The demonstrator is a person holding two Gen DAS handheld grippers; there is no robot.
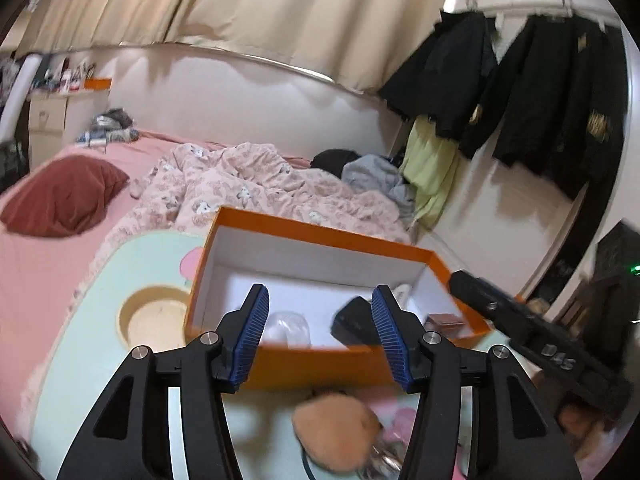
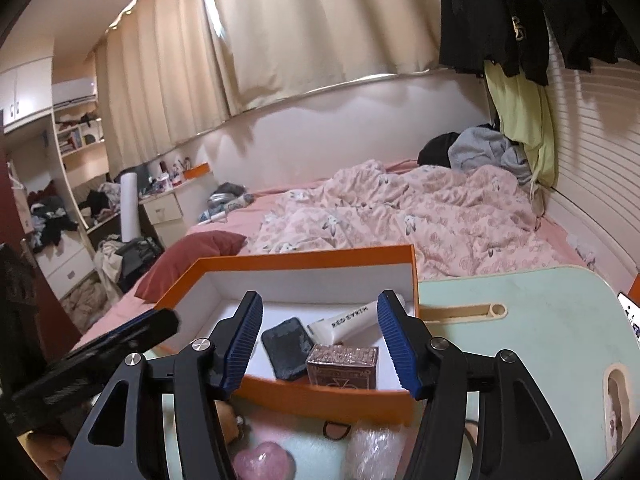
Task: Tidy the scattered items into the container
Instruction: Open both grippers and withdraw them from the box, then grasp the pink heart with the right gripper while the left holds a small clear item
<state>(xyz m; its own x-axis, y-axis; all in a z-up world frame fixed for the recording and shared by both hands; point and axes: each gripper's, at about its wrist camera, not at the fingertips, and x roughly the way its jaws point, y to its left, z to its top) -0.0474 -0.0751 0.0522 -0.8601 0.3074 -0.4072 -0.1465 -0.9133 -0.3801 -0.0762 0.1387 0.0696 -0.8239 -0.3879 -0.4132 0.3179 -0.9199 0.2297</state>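
Note:
An orange box (image 1: 304,364) with a white inside stands on a pale green bed table (image 1: 132,264). In the right wrist view the box (image 2: 332,398) holds a dark phone-like slab (image 2: 286,348), a white tube (image 2: 348,322) and a small brown patterned box (image 2: 342,366). In the left wrist view a clear plastic item (image 1: 290,328) also lies inside. My left gripper (image 1: 320,338) is open and empty over the box's near wall. My right gripper (image 2: 320,342) is open and empty over the box. A tan fluffy keychain (image 1: 334,432) lies in front of the box.
A pink heart-shaped item (image 2: 264,462), a crinkly clear wrapper (image 2: 370,454) and a black hair tie (image 2: 334,430) lie on the table in front of the box. The table has a round cup hole (image 1: 154,320) and a slot (image 2: 464,314). A pink bed (image 2: 400,216) lies behind.

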